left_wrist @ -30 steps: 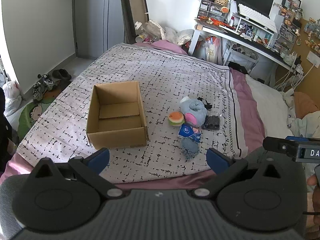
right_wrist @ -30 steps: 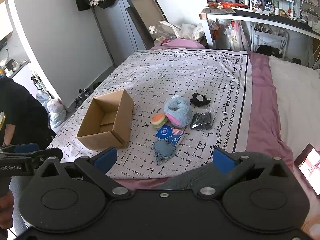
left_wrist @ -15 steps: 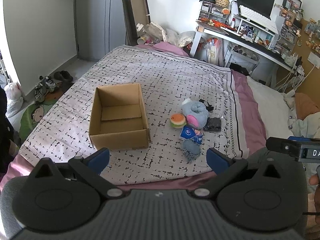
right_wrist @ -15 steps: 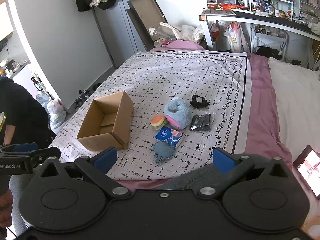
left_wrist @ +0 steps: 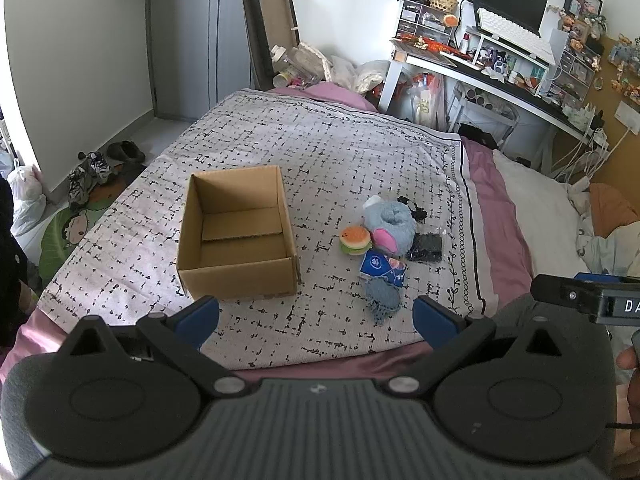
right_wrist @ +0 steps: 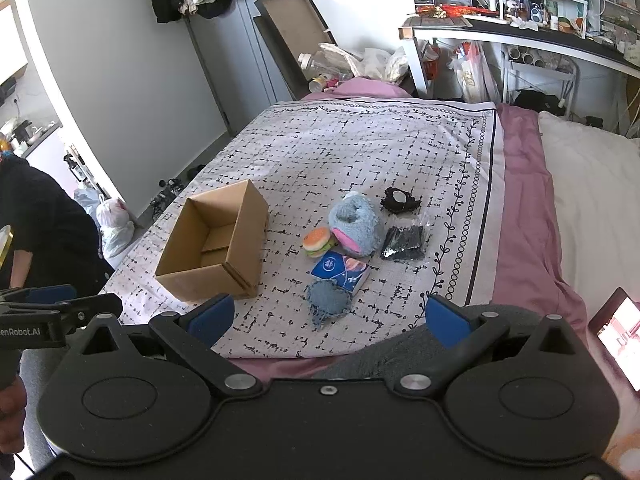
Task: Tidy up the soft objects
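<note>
An open, empty cardboard box [left_wrist: 238, 236] [right_wrist: 214, 248] stands on the patterned bedspread [left_wrist: 320, 160]. Right of it lies a cluster: a blue and pink plush [left_wrist: 390, 222] [right_wrist: 356, 224], a burger toy [left_wrist: 355, 240] [right_wrist: 318, 241], a blue tissue pack [left_wrist: 382, 266] [right_wrist: 340, 270], a blue knitted piece [left_wrist: 382, 300] [right_wrist: 328, 300], a black bagged item [left_wrist: 426, 246] [right_wrist: 402, 242] and a black scrunchie [right_wrist: 400, 200]. My left gripper [left_wrist: 316, 316] is open and empty, above the bed's near edge. My right gripper [right_wrist: 326, 314] is open and empty, also short of the cluster.
A cluttered desk [left_wrist: 500, 64] with monitor and keyboard stands at the far right. A white pillow [right_wrist: 592, 184] and pink sheet [right_wrist: 520, 200] lie right of the bedspread. Shoes [left_wrist: 90, 168] and bags sit on the floor at left. A phone [right_wrist: 620, 332] lies near right.
Both grippers have drifted slightly; the box and cluster sit a little higher and farther in the views. Nothing was grasped or moved on the bed.
</note>
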